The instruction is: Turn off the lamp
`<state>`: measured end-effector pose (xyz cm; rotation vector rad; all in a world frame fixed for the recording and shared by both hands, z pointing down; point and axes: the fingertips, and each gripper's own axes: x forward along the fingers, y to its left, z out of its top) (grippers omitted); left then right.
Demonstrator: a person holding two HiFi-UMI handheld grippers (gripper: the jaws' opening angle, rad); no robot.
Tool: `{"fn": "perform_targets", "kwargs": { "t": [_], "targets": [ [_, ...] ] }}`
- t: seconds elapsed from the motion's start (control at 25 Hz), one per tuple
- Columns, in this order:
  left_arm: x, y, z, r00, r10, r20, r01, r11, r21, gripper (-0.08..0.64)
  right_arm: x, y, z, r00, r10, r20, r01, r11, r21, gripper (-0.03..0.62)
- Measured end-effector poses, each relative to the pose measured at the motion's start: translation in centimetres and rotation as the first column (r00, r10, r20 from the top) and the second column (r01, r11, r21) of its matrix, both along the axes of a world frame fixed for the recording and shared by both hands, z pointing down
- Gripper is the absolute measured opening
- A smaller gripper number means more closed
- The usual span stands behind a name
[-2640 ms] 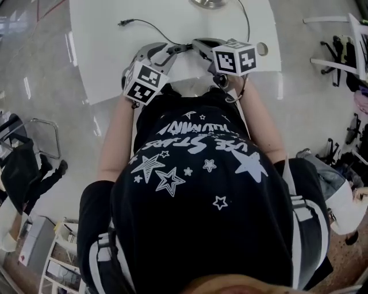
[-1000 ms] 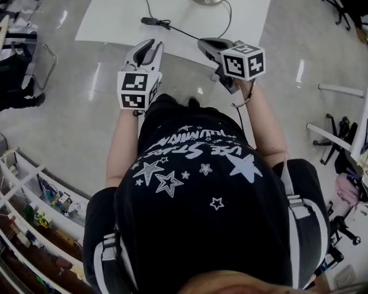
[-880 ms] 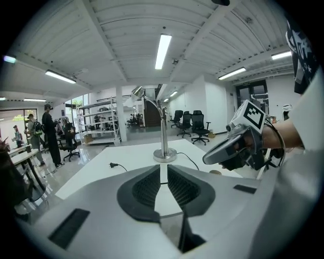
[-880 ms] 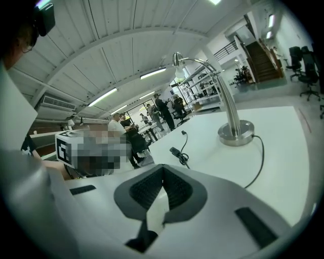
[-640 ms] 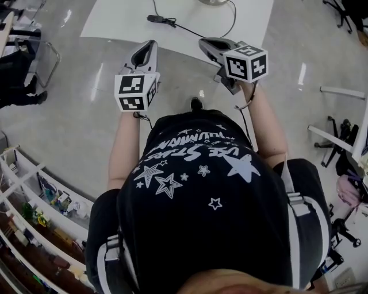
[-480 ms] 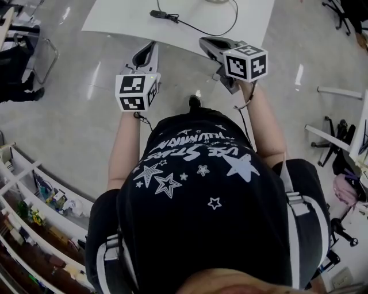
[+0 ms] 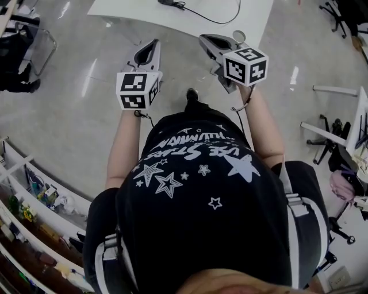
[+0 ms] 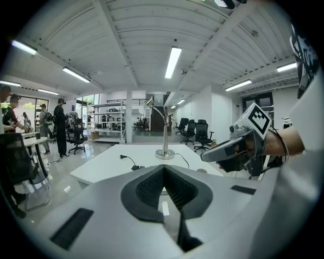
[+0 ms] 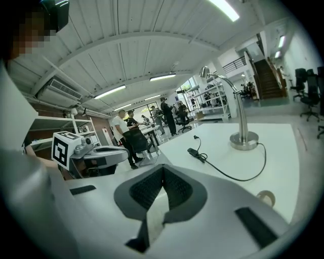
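1. We look steeply down on a pale glossy floor (image 7: 69, 115) that fills most of the head view.
2. A white table (image 7: 253, 17) lies at the top edge, ahead of the person.
3. The person (image 7: 201, 189) wears a dark shirt printed with white stars, and both forearms reach forward.
4. The lamp (image 9: 238, 109), a slim silver post with a curved neck on a round base, stands on the table's far part. It is well apart from both grippers.
5. The left gripper (image 7: 152, 45) hovers over the floor, short of the table. Its jaws have just been closing and now meet, with nothing between them.
6. The right gripper (image 7: 206, 39) hovers beside it, near the table edge. Its jaws are also pressed together and empty.
7. A black cable (image 9: 223, 174) runs across the tabletop from the lamp's base.
8. A small roll of tape (image 9: 265, 197) lies near the table's near edge.
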<state>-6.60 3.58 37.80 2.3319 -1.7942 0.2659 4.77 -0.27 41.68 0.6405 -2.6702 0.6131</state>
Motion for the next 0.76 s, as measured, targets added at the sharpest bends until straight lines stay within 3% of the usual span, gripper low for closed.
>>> {"fn": "perform_targets", "kwargs": {
  "t": [0.36, 0.76],
  "targets": [
    [0.2, 3.3, -0.6, 1.0, 0.001, -0.008, -0.001, 1.0, 0.024, 0.011, 0.6, 3.8, -0.7, 0.999, 0.049, 0.01, -0.05, 0.998, 0.039, 0.006],
    [3.3, 5.0, -0.5, 1.0, 0.009, -0.003, -0.009, 0.999, 0.041, 0.009, 3.7, 5.7, -0.6, 0.998, 0.064, 0.018, -0.065, 0.996, 0.061, 0.006]
  ]
}}
